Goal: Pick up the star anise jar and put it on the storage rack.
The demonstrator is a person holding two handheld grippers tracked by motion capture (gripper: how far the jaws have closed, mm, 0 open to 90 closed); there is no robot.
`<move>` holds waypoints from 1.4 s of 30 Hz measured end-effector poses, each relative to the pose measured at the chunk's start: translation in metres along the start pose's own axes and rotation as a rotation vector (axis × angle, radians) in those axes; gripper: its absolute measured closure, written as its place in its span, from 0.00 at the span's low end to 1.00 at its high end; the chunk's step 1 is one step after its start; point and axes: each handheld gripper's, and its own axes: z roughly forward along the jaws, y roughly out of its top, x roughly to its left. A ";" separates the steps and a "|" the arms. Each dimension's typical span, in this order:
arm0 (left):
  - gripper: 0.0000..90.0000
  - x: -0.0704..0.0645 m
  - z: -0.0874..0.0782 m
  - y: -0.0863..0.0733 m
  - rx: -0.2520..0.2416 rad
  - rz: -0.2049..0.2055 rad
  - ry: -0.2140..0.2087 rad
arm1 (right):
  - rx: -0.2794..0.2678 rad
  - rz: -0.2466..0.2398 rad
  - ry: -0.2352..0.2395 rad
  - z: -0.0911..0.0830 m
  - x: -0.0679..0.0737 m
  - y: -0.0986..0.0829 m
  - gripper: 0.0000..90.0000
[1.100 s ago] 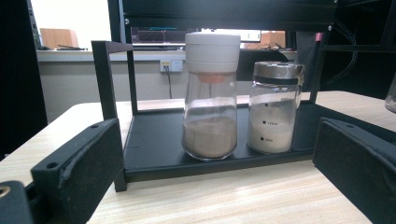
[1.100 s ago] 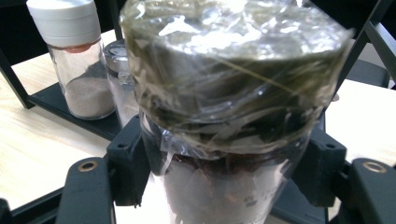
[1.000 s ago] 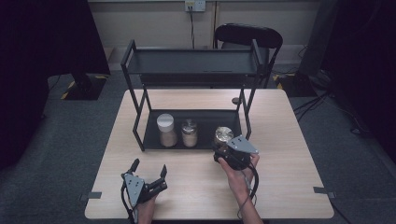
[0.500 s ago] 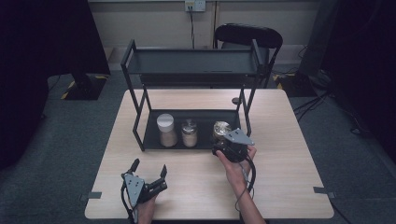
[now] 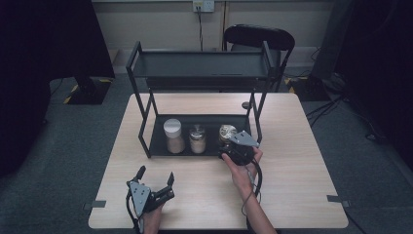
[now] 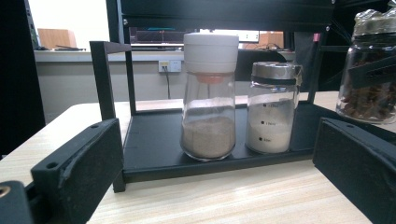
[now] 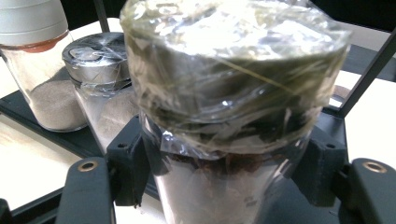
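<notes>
pale wood table (image 5: 292,195) carries a black two-tier metal rack (image 5: 199,70), and on its lower tray (image 5: 158,141) i see three jars in a row. my right gripper (image 5: 233,146) is clamped around the rightmost one, a glass jar of dark spice with plastic wrap over its lid (image 7: 233,93), at the tray's right end just beside the steel-lidded shaker of white powder (image 6: 273,109). left of that stands the white-capped jar of brown powder (image 6: 210,95). my left gripper (image 5: 155,187) sits low near the table's front edge, jaws spread wide with nothing between them, well apart from the rack.
</notes>
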 end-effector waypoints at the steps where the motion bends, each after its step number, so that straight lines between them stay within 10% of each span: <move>1: 0.01 0.000 0.000 0.000 0.000 0.000 0.000 | 0.002 0.002 0.003 0.001 0.000 0.000 0.35; 42: 0.01 0.000 0.000 0.000 -0.001 0.000 0.001 | 0.092 0.029 -0.021 0.054 0.001 0.003 0.35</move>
